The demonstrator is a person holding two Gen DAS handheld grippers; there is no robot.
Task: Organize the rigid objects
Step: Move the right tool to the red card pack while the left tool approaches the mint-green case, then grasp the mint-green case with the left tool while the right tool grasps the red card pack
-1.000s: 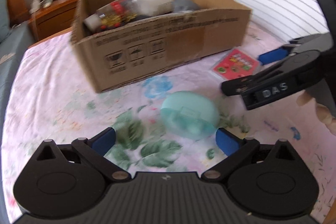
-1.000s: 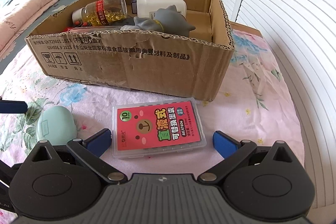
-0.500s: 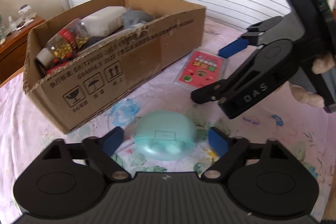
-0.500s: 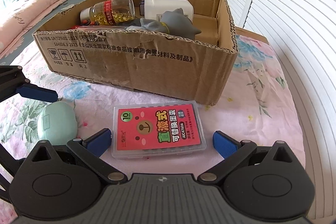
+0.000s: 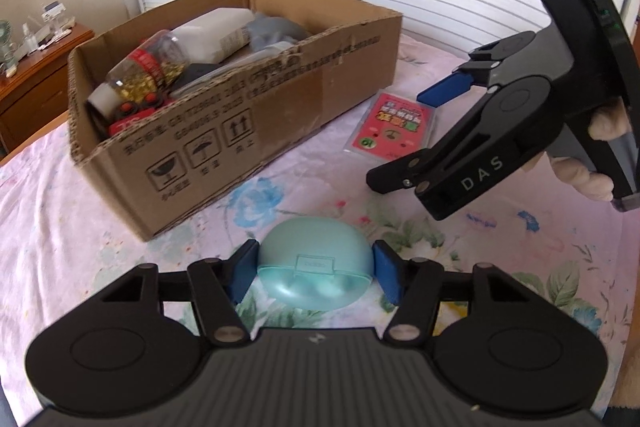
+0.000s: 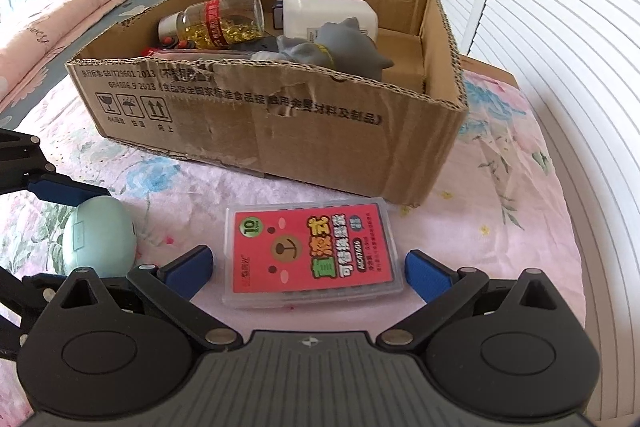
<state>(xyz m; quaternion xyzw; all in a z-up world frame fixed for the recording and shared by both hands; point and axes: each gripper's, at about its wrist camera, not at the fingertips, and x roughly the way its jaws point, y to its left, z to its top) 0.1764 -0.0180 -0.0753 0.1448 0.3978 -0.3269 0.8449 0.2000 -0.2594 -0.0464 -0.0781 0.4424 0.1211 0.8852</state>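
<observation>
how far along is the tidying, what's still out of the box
Done: a capsule bottle, white container and grey toy lie in the cardboard box. In hand: left gripper closed on the mint case. Left: the red card case, between the open right gripper's fingers.

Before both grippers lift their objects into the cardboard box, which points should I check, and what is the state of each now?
1. Left gripper pads touch both sides of the mint-green oval case: ok.
2. Grip firm enough to lift: cannot tell.
3. Right gripper centred around the red-labelled clear plastic case: ok.
4. Right gripper closed on that case: not ok, gaps on both sides.
5. Free space in the cardboard box: ok, bare floor at its right end.
6. The two grippers apart from each other: ok.
</observation>
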